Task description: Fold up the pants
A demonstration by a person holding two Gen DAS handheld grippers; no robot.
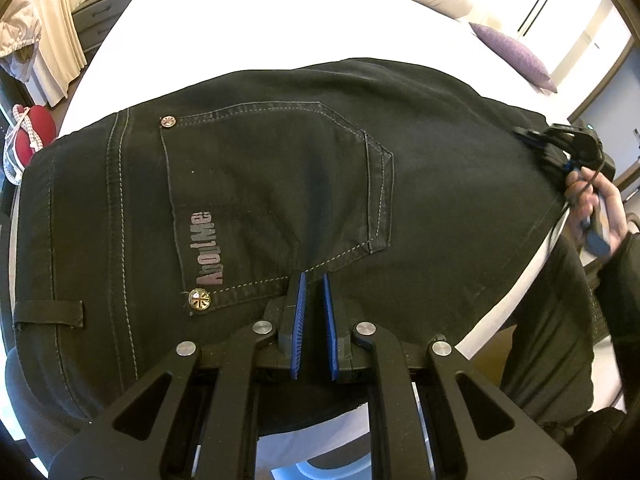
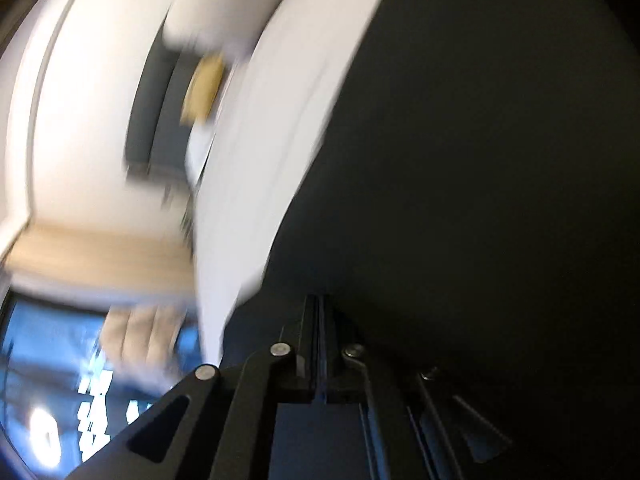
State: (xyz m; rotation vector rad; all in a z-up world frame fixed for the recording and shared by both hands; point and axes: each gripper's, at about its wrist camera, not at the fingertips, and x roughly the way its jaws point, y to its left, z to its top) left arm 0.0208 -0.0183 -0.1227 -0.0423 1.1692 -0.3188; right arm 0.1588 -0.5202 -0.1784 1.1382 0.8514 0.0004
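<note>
Black pants (image 1: pixel 280 184) flat on white bed (image 1: pixel 248 28), long axis left-right, waistband leftward; left tool (image 1: pixel 314 280) slightly parted, empty, over pocket; right tool (image 2: pixel 320 304) pinched shut on pants.

Left claw (image 1: pixel 314 280) slightly parted; right claw (image 2: pixel 320 304) pressed closed, blurred.

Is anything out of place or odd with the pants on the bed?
Part of the black pants hangs over the near edge of the white bed, beside the right tool. No damage shows. The right wrist view is too blurred to judge.
</note>
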